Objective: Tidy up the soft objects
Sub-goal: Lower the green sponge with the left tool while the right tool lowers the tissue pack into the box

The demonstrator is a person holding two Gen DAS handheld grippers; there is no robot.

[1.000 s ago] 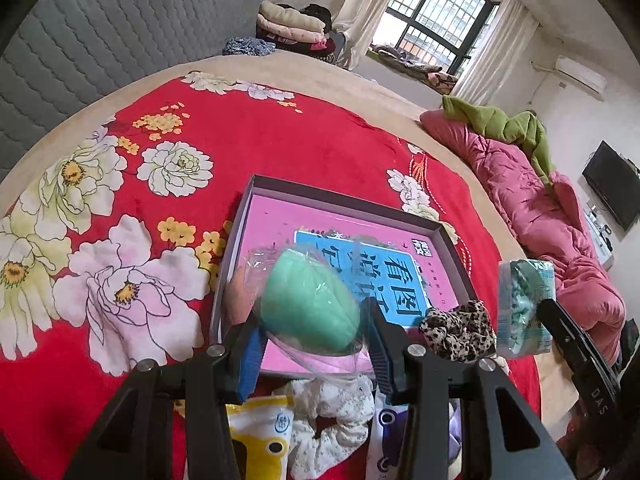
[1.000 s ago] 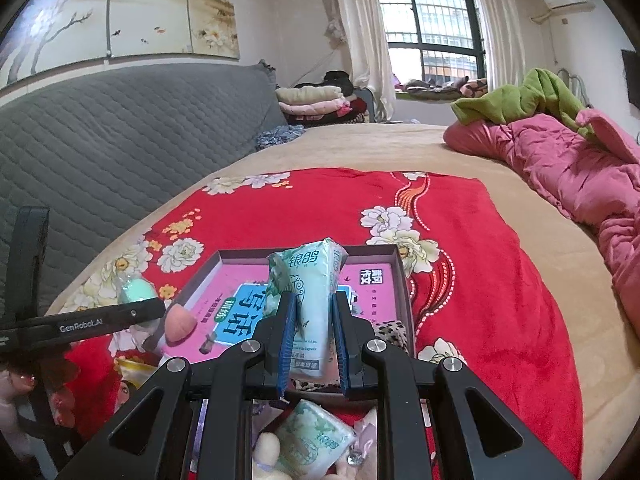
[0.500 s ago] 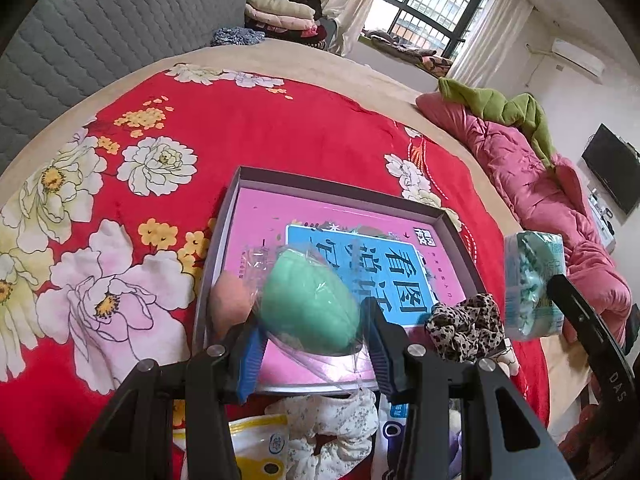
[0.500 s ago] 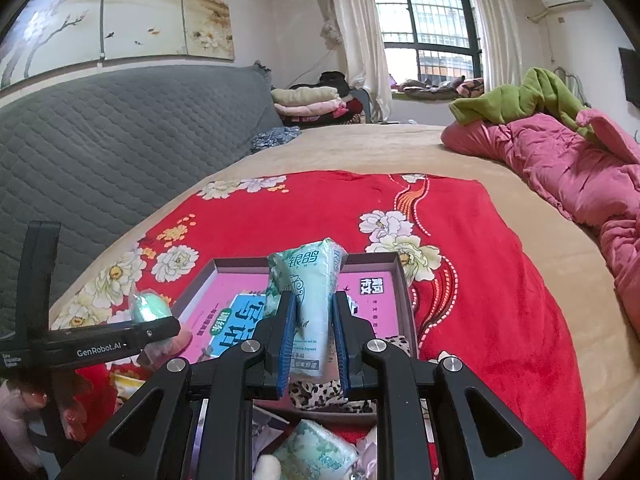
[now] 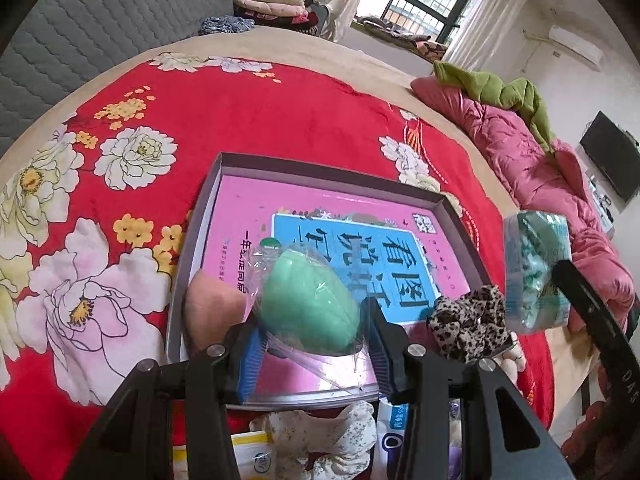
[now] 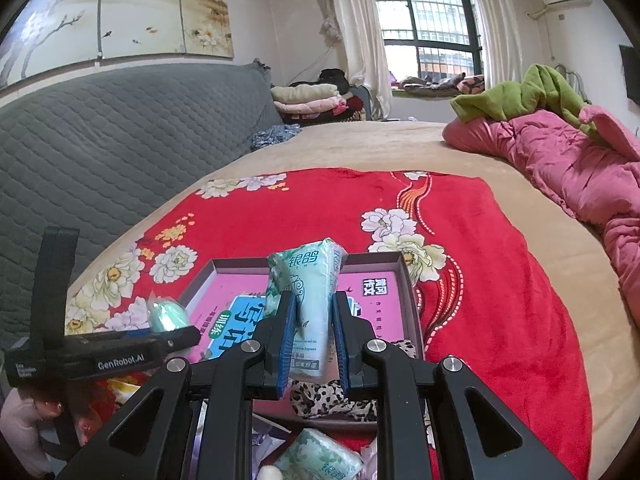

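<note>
A home bedroom: bed [image 6: 360,152], pink quilt [image 6: 560,160], folded blankets [image 6: 308,98], curtained window [image 6: 428,28].

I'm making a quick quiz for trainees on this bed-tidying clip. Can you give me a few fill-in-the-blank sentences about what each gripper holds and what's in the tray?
1. The left gripper is shut on a wrapped ____ sponge.
2. The right gripper holds a pack of ____ upright between its fingers.
3. A leopard-print scrunchie lies at the near right corner of the ____.
4. The tray rests on a ____ floral blanket.

Missing words: green; tissues; tray; red
</note>
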